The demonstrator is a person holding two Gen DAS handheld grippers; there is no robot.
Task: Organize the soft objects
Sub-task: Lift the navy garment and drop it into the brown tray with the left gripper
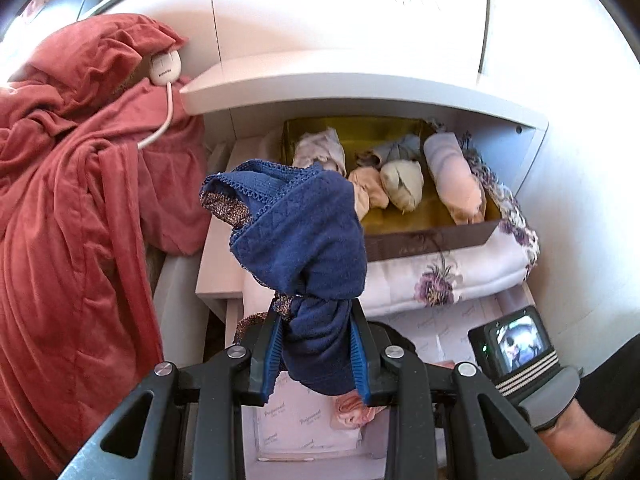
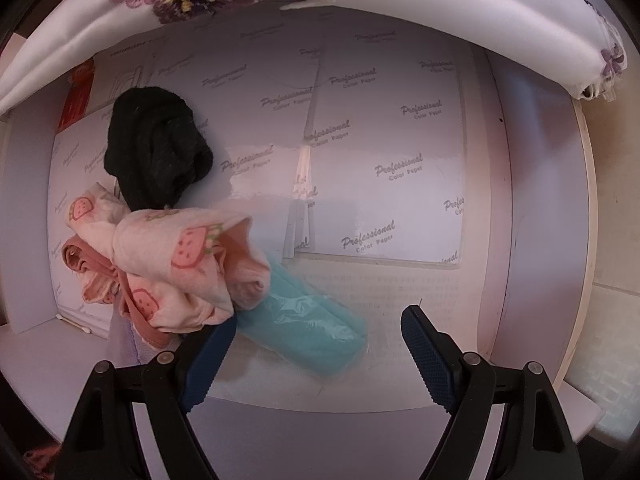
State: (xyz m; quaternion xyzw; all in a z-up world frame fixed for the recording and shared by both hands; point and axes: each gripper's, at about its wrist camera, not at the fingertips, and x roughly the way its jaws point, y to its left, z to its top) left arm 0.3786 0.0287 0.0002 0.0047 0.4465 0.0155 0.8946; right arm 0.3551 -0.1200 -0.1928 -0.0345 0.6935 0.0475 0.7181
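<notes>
Left gripper [image 1: 316, 344] clamped on navy blue knitted garment [image 1: 304, 220]; right gripper [image 2: 316, 344] jaws apart above teal plastic-wrapped roll [image 2: 312, 320].

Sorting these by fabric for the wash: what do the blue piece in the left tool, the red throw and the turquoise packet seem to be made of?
Blue piece: soft matte knit, quilted diamond texture, lace trim. Red throw: plush, velvety fleece by its sheen. Turquoise packet: glossy, wrinkled plastic film; contents unclear.
</notes>
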